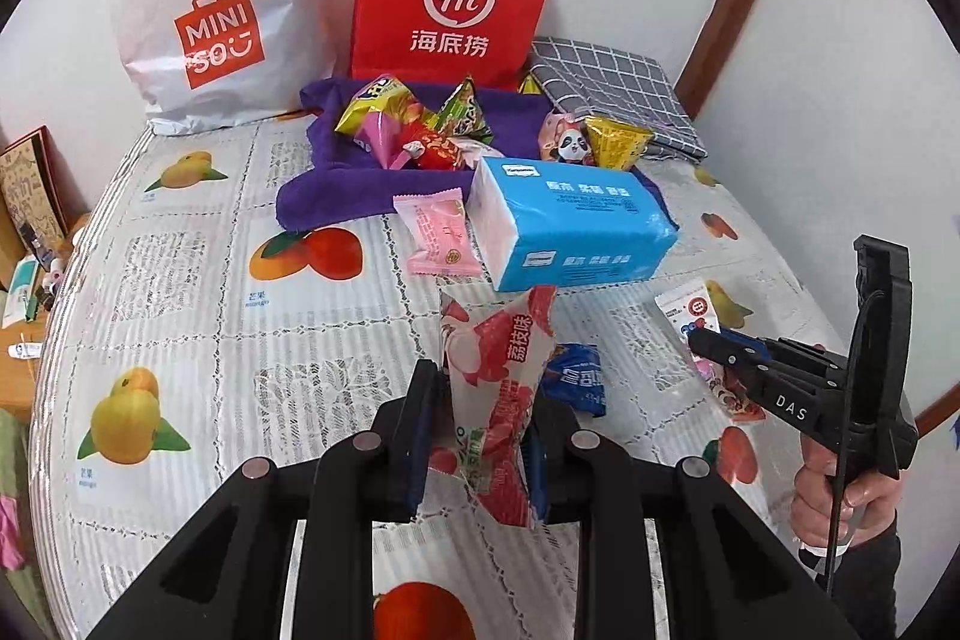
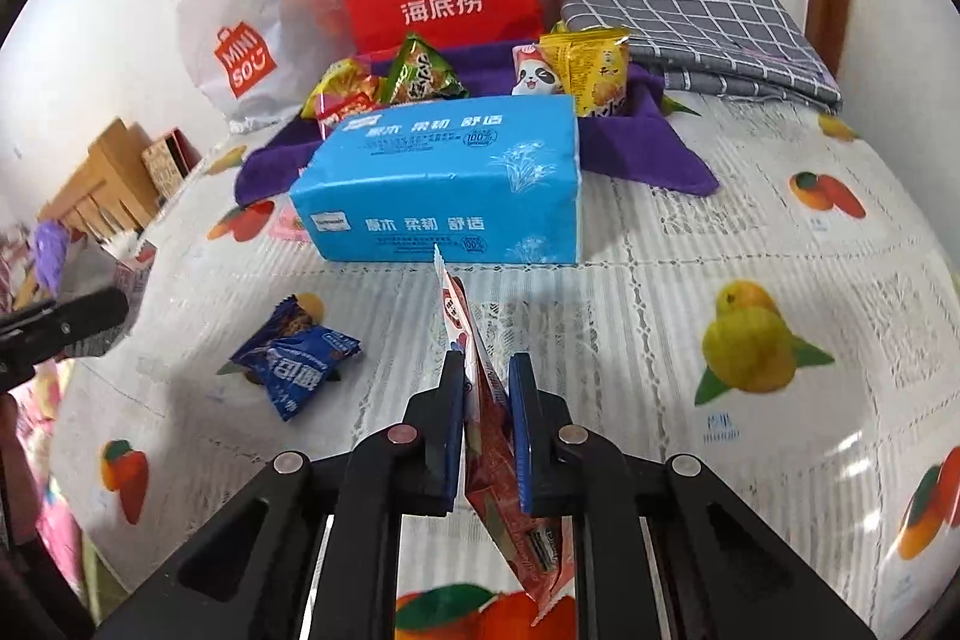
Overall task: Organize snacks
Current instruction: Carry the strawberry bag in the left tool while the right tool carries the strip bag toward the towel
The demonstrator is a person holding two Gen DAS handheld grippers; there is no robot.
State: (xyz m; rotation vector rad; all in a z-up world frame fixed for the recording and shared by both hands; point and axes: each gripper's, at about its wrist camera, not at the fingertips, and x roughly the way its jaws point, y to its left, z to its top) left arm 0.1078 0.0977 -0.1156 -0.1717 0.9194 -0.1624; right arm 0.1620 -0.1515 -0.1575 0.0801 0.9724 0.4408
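Left claw (image 1: pixel 480 400) grips lychee packet (image 1: pixel 501 370) (upright) | right claw (image 2: pixel 487 388) pinches red-white packet (image 2: pixel 480 400)

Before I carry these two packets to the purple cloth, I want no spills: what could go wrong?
The tissue pack lies straight between both grippers and the purple cloth; a low pass could shove it into the snack pile. The right gripper pinches its red packet edge-on, so it may slip. The lychee packet in the left gripper sticks out and could catch.
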